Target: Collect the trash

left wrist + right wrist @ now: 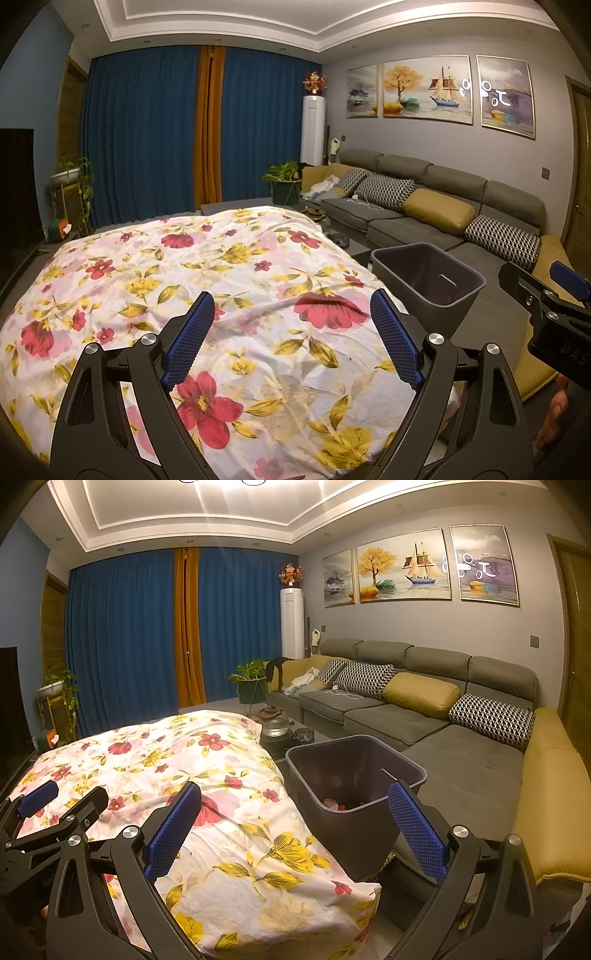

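Note:
A dark purple-grey trash bin (354, 779) stands to the right of a table draped in a floral cloth (221, 797). Some red and white trash (338, 805) lies in the bin's bottom. The bin also shows in the left wrist view (428, 273), beyond the cloth (207, 280). My left gripper (291, 306) is open and empty above the cloth. My right gripper (293, 794) is open and empty, held over the cloth's right edge with its right finger in front of the bin. No loose trash shows on the cloth. Each gripper appears in the other's view (546, 291) (59, 805).
A long grey sofa (424, 716) with yellow and patterned cushions runs along the right wall. A glass teapot (275, 722) and ashtray sit on a low table behind the bin. Potted plants (251, 679), blue curtains and a TV stand at the far side and left.

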Motion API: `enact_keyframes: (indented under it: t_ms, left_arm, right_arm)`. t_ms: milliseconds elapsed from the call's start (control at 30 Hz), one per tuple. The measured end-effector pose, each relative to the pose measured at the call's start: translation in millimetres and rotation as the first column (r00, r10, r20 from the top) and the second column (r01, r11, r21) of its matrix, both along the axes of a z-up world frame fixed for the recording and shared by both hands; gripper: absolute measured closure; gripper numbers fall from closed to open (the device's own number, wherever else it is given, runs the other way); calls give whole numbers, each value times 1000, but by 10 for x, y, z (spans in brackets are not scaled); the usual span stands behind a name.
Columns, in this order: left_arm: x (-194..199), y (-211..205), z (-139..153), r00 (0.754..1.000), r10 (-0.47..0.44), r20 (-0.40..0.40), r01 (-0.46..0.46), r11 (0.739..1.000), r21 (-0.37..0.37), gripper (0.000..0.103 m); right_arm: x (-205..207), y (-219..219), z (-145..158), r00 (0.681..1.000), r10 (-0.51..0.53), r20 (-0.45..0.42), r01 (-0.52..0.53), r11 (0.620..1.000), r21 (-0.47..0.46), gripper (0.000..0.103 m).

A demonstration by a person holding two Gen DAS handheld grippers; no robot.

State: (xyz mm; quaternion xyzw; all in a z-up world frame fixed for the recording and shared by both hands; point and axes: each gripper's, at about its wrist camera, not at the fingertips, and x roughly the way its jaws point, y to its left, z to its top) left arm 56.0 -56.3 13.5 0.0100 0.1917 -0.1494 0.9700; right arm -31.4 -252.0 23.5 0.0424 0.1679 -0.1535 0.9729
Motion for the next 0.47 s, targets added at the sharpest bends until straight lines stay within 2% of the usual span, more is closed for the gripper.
enact_keyframes:
  t_ms: [133,300,467]
  left_arm:
    - [-12,8,-3,1000,7,0,-7,1000,4,18]
    - [-21,1,-1,999,42,8,-42,998,37,9]
    - [-34,29,19,999,40,11,-40,999,34,8]
  right_arm:
    - [-2,1,0,1000,-2,1,2,1000,5,6]
    - [-9,-4,4,1000,-5,2,5,1000,8,6]
    - [-11,-11,6,1000,-9,3,9,1000,15,6]
